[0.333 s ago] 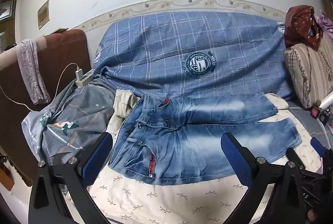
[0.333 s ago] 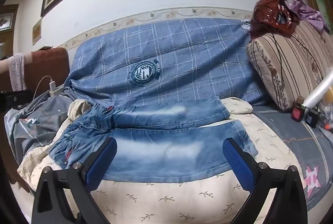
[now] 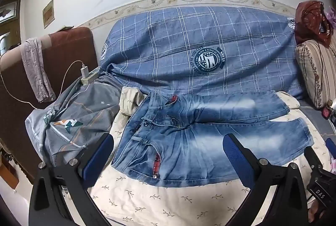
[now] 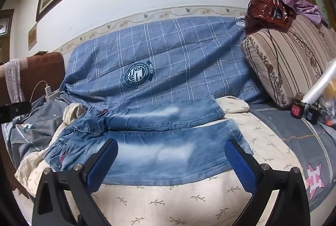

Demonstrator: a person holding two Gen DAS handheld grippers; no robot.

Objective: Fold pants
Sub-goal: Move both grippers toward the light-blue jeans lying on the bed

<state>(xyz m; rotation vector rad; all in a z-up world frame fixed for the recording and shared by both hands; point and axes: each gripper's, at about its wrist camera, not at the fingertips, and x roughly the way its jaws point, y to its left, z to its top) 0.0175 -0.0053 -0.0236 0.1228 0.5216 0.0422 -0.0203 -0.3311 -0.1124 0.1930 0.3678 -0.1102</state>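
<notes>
Faded blue jeans lie flat on a cream leaf-print sheet, waistband to the left, both legs spread side by side to the right. They also show in the right wrist view. My left gripper is open and empty, hovering above the near edge of the jeans by the waist and pocket. My right gripper is open and empty, hovering over the near leg. Part of the right gripper shows at the lower right of the left wrist view.
A blue plaid cover lies behind the jeans. A grey garment is heaped at the left near a charger and power strip. A striped cushion and small bottles sit at the right.
Both grippers have shifted only slightly; the jeans lie as before.
</notes>
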